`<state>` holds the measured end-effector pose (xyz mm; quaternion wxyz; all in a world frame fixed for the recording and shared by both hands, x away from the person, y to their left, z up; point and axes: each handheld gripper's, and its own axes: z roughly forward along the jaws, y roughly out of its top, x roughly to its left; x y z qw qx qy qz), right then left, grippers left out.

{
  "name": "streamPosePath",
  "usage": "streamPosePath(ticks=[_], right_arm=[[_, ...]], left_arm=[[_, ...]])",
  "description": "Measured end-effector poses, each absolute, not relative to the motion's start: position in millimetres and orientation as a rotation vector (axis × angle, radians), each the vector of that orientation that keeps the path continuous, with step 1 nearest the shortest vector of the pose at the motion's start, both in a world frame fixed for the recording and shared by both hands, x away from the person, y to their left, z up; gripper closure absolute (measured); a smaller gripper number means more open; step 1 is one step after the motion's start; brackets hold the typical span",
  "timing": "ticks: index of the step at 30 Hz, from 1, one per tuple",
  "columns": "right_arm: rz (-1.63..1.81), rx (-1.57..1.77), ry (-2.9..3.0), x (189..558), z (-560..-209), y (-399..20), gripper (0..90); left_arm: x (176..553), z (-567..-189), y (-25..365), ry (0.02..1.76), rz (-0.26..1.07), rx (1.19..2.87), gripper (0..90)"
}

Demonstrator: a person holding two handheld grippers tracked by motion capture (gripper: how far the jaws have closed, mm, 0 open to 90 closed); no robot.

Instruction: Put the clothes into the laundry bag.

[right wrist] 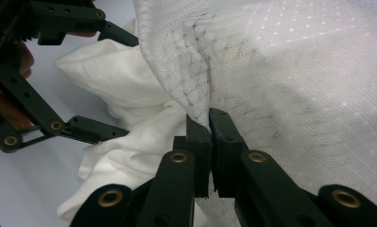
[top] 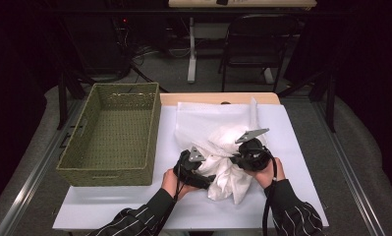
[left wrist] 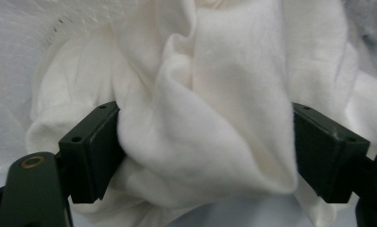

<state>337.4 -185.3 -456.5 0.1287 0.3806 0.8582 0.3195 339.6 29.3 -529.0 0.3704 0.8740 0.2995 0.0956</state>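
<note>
A bunched white garment [top: 228,179] lies on the table's white cover, partly under a white mesh bag [top: 203,118]. My left gripper [top: 207,169] comes at the garment from the left. In the left gripper view its jaws [left wrist: 207,142] stand wide apart, with a thick fold of the garment [left wrist: 200,71] bulging between the pads. My right gripper [top: 242,155] sits at the bundle's right side. Its own view shows the right gripper [right wrist: 209,127] shut on the edge of the mesh bag [right wrist: 295,85], with the left gripper [right wrist: 113,82] spread around the garment [right wrist: 129,156] beyond.
A green woven basket [top: 105,174] stands empty on the table's left side, close to my left hand. Bare white table cover [top: 110,206] lies in front of it. A black chair [top: 257,44] and desk legs stand behind the table.
</note>
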Motion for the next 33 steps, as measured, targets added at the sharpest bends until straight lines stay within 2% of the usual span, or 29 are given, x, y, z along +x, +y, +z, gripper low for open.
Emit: streamPosePath(ticks=[5, 6, 7, 8, 9, 13, 17, 23, 28, 30, 32, 33], right_arm=[[0.896, 1.109, 2.486, 338.0, -459.0, -184.3, 86.9], [0.879, 1.113, 2.485, 338.6, -461.0, -183.4, 86.4], [0.879, 1.113, 2.485, 338.6, -461.0, -183.4, 86.4], [0.874, 1.119, 2.485, 338.5, -461.4, -182.9, 86.4], [0.872, 1.114, 2.484, 338.9, -462.1, -182.3, 86.6], [0.873, 1.114, 2.481, 338.4, -461.1, -181.4, 87.9], [0.886, 1.100, 2.482, 337.4, -459.4, -181.2, 88.5], [1.036, 1.064, 2.469, 328.2, -441.1, -181.0, 89.3], [1.057, 1.048, 2.481, 325.9, -438.5, -181.2, 89.3], [0.995, 1.075, 2.491, 330.1, -447.3, -183.3, 89.2], [0.927, 1.109, 2.505, 334.7, -458.2, -186.7, 89.2], [0.917, 1.122, 2.512, 336.3, -462.1, -188.5, 89.1]], left_arm=[[343.0, -540.6, 20.4, 0.779, 0.271, 2.249, 18.5], [342.1, -543.2, 18.7, 0.786, 0.308, 2.235, 31.6], [341.5, -544.2, 18.4, 0.786, 0.336, 2.228, 31.6], [341.3, -545.6, 18.4, 0.785, 0.356, 2.216, 39.7], [341.6, -547.4, 17.7, 0.774, 0.370, 2.205, 52.0], [339.7, -545.7, 15.6, 0.739, 0.384, 2.211, 69.5], [341.8, -540.9, 18.6, 0.767, 0.326, 2.179, 72.4], [340.3, -512.1, 6.7, 0.790, 0.244, 2.114, 73.1], [347.9, -516.2, -4.3, 0.809, 0.214, 2.111, 71.8], [351.8, -524.0, -7.4, 0.801, 0.188, 2.127, 68.4], [353.6, -528.2, -5.7, 0.781, 0.166, 2.140, 55.3], [353.6, -528.3, -3.2, 0.770, 0.160, 2.154, 55.3]])
